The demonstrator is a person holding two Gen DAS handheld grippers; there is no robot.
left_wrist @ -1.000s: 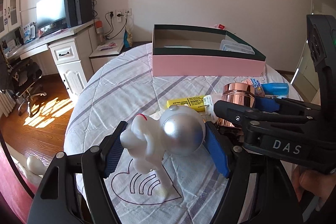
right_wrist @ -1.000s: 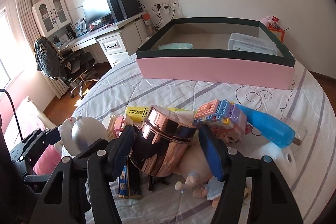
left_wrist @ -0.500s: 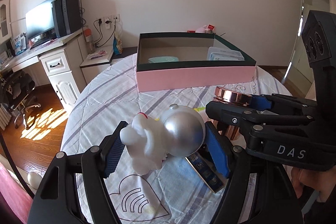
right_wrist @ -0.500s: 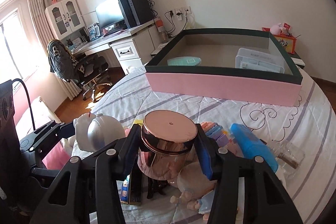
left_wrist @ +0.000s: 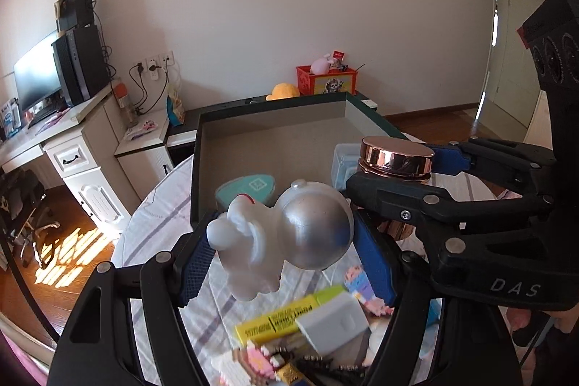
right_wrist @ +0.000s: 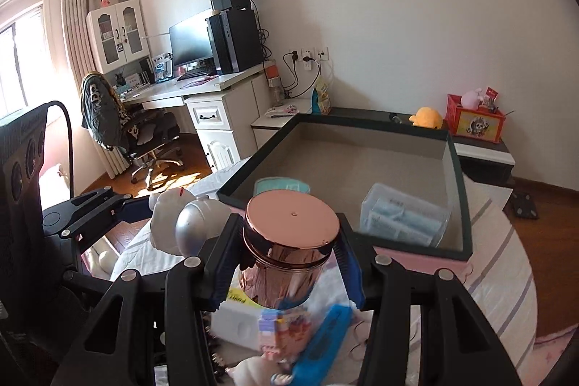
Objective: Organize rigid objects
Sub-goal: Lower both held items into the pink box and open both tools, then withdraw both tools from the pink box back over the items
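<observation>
The big pink box [right_wrist: 416, 257] sits open on the striped bed cover [right_wrist: 506, 263], and just in front of it the left gripper [left_wrist: 286, 252] squeezes a white and silver toy [left_wrist: 289, 237] — the right gripper [right_wrist: 289, 252] squeezes a shiny copper jar [right_wrist: 287, 248] — both up in the air.

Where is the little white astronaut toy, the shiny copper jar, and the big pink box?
astronaut toy [left_wrist: 315, 234], left wrist view, on its silver helmet.
copper jar [right_wrist: 289, 263], right wrist view, on its shiny side wall.
pink box [right_wrist: 416, 257], right wrist view, on its pink front wall.
</observation>
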